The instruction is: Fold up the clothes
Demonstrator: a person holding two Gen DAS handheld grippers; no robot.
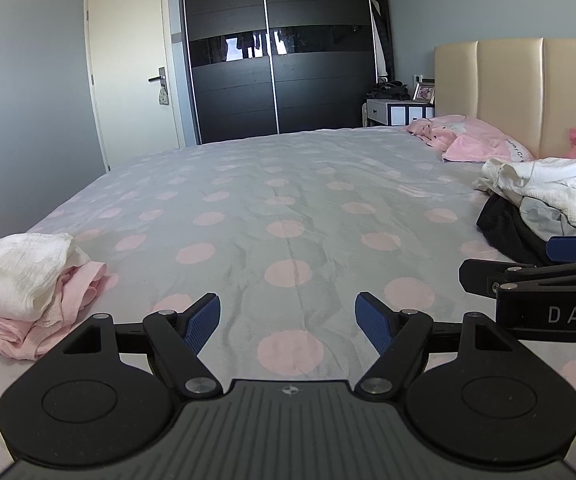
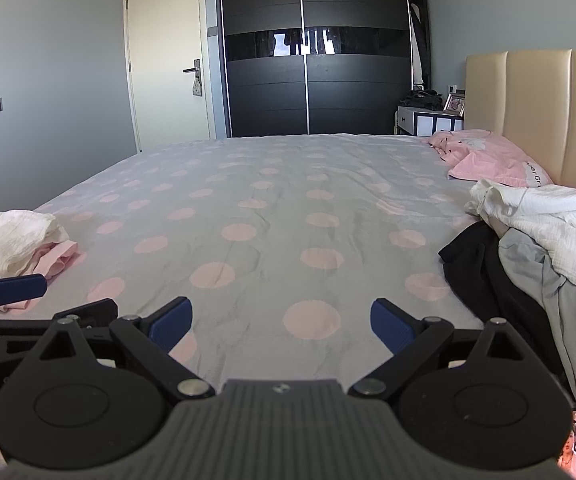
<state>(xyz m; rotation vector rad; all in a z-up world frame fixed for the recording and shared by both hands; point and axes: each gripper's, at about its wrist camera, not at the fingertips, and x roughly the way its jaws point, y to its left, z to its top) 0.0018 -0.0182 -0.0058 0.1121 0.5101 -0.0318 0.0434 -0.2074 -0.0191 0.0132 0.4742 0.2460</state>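
A heap of unfolded clothes lies on the right of the bed: a white garment (image 1: 560,188) (image 2: 560,224), a black one (image 1: 508,228) (image 2: 484,272) and a grey one (image 2: 544,280). A folded stack, a white piece (image 1: 15,272) (image 2: 7,240) on a pink piece (image 1: 71,296) (image 2: 57,258), sits at the left. My left gripper (image 1: 288,322) is open and empty, low over the bed. My right gripper (image 2: 281,326) is open and empty beside it; it also shows in the left wrist view (image 1: 536,268), left of the heap.
The bed sheet (image 1: 288,208) is grey with pink dots. A pink pillow (image 1: 476,136) lies by the beige headboard (image 1: 528,88). A black wardrobe (image 1: 279,48), a white door (image 1: 127,72) and a nightstand (image 1: 400,112) stand beyond the bed.
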